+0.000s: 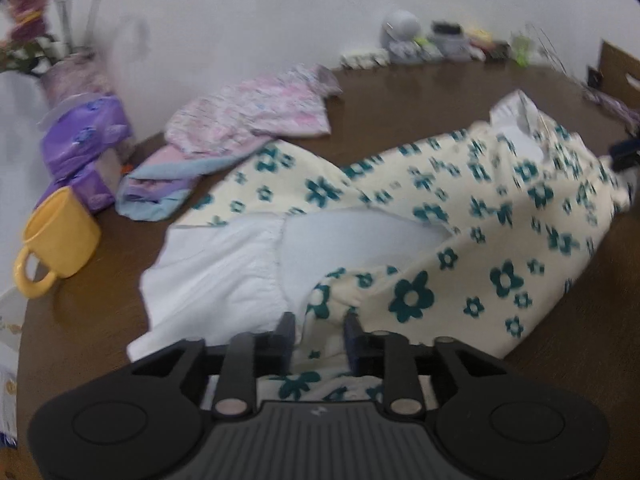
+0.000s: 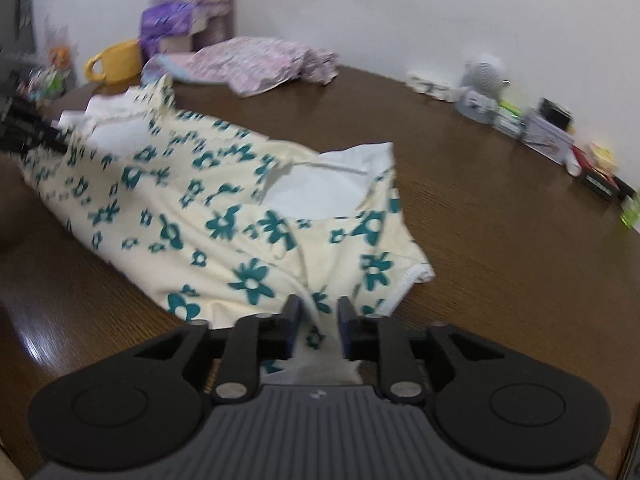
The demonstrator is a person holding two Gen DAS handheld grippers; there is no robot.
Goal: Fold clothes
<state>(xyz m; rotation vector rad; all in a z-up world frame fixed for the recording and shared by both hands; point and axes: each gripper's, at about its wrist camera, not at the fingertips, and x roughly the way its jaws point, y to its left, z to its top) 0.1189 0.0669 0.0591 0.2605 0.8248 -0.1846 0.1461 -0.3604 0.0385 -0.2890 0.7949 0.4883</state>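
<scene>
A cream garment with teal flowers [image 1: 460,216] lies stretched across the brown table [image 1: 420,104], its white inside [image 1: 224,276] showing at one end. My left gripper [image 1: 319,322] is shut on a bunched edge of this garment. In the right wrist view the same flowered garment [image 2: 192,208] runs away to the left, and my right gripper [image 2: 319,308] is shut on its near end. The other gripper [image 2: 24,128] shows dark and blurred at the garment's far end. Both views are motion-blurred.
A pink patterned garment [image 1: 256,116] and a folded blue-lilac cloth [image 1: 160,188] lie behind. A yellow mug [image 1: 56,236], purple package [image 1: 84,144] and flower vase [image 1: 68,72] stand at the left. Small items [image 2: 520,120] line the wall along the table's back edge.
</scene>
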